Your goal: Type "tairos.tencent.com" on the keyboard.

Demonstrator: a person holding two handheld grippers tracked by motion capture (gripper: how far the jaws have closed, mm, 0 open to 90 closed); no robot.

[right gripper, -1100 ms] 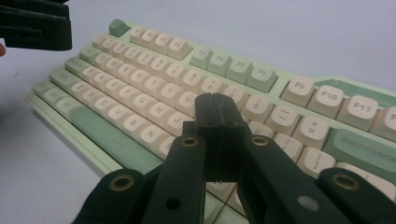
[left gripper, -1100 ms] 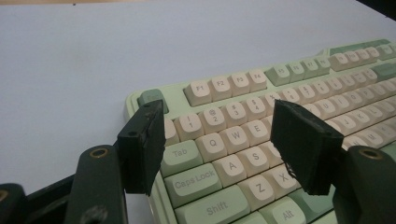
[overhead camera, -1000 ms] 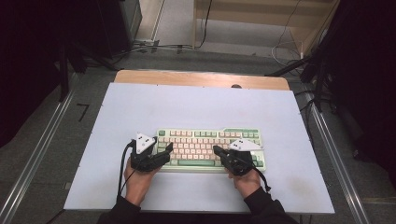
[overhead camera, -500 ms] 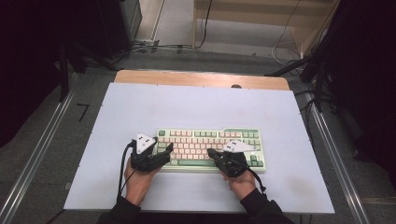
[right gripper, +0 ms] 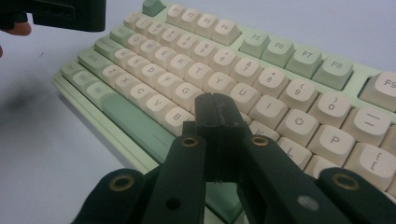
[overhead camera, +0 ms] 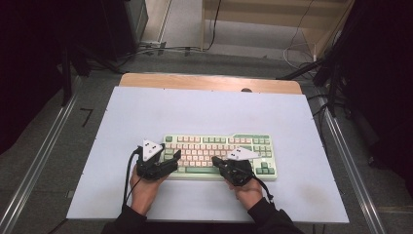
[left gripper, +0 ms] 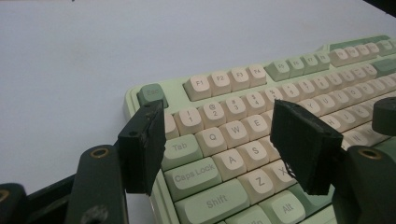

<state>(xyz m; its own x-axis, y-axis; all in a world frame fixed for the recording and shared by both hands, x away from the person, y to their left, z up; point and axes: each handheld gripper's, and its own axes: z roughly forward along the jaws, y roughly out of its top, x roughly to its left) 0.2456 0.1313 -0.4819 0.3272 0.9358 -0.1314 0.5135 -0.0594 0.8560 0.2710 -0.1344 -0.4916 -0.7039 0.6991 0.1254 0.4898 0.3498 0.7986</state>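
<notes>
Keyboard (overhead camera: 219,155) flat on bench (overhead camera: 204,112), near edge. Left tool (left gripper: 224,144) apart over Q-W-E keys; right tool (right gripper: 217,114) together above H key. Rigid, weighty slab, loose-sprung caps; grip by end edges.

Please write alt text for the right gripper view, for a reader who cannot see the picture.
The right tool, its two black jaws pressed together, points down at the middle letter keys of a green and cream keyboard lying on a pale table. Part of the left tool shows at the top left corner.
</notes>
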